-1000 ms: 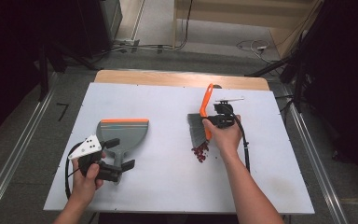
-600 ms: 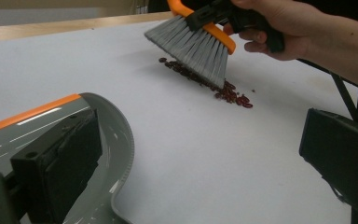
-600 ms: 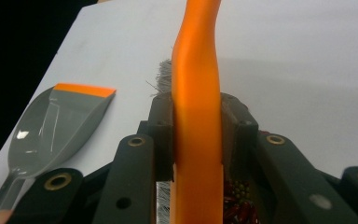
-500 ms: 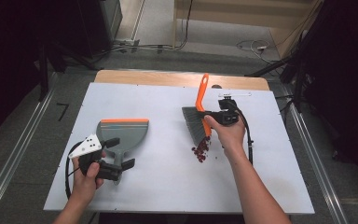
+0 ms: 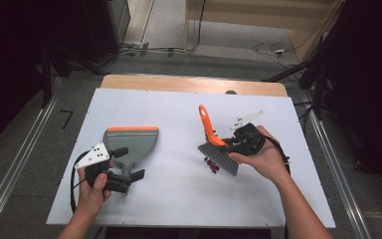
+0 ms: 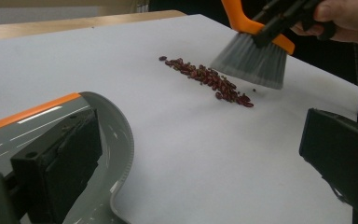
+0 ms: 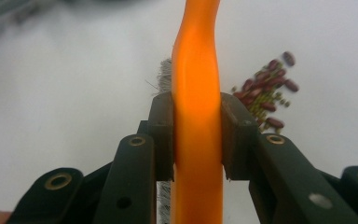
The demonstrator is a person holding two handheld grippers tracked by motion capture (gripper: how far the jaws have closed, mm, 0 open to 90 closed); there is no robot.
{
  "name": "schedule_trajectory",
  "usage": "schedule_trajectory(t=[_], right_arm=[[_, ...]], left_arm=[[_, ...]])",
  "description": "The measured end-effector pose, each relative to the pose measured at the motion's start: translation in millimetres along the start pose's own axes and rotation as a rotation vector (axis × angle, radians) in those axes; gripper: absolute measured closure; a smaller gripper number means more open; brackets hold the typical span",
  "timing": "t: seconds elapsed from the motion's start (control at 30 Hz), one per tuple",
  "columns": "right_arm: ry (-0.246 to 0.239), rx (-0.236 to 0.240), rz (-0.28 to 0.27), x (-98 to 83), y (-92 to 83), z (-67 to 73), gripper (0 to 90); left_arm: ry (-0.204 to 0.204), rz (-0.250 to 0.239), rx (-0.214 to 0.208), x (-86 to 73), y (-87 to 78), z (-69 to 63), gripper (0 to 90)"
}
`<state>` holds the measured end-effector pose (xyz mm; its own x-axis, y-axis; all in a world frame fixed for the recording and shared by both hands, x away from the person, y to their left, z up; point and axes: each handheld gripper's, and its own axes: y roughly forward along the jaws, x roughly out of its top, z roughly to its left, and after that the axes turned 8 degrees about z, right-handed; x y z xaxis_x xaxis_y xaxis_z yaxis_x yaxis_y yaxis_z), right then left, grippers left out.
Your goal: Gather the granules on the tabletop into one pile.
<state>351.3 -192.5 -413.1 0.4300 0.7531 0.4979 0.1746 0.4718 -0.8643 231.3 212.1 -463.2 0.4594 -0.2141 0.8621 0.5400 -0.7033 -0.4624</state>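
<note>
A small brush with an orange handle [image 5: 207,123] and grey bristles [image 5: 222,156] is held tilted at mid-right; my right gripper [image 5: 235,145] is shut on the handle [image 7: 196,93]. The bristles [image 6: 251,63] hang just behind a line of dark red beans [image 6: 209,79], which also lie beside the brush in the high view [image 5: 211,165] and to the handle's right [image 7: 266,100]. A grey dustpan with an orange front edge [image 5: 131,141] lies at the left. My left gripper [image 5: 129,163] stands open at the dustpan's handle end, one jaw over the pan [image 6: 107,135].
The white tabletop [image 5: 179,199] ends in a wooden strip [image 5: 189,83] at the far side. Metal rails [image 5: 328,149] run along both sides of the table. Cables lie on the floor beyond.
My right gripper has brought the brush nearer the person and lowered it, so the bristles now sit right by the beans. The left gripper and dustpan have not moved.
</note>
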Motion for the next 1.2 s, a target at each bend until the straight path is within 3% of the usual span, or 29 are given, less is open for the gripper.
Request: schedule_trajectory(t=[0.23,0.37,0.43,0.6,0.8,1.2], right_arm=[[-0.136,0.037,0.053,-17.5,6.0,11.3,68.1],[-0.168,0.057,0.106,-16.7,17.6,14.4,68.1],[-0.171,0.032,0.106,-14.3,22.1,13.7,68.1],[-0.253,-0.007,0.076,-7.9,31.0,9.0,67.7],[-0.191,0.002,0.080,-3.7,35.0,-3.1,67.4],[-0.161,-0.005,0.043,4.8,42.3,-26.9,67.1]], left_arm=[[-0.003,0.001,-0.001,-0.1,1.8,-0.6,0.0],[-0.007,0.003,0.000,-0.2,2.5,-0.4,0.0],[-0.007,0.003,0.001,-0.2,2.6,-0.4,0.0],[-0.002,0.005,0.000,-0.2,2.7,-1.0,0.0],[-0.002,0.006,-0.002,-0.3,2.7,-0.9,0.0],[0.000,0.006,-0.001,-0.4,2.8,-0.4,0.0]])
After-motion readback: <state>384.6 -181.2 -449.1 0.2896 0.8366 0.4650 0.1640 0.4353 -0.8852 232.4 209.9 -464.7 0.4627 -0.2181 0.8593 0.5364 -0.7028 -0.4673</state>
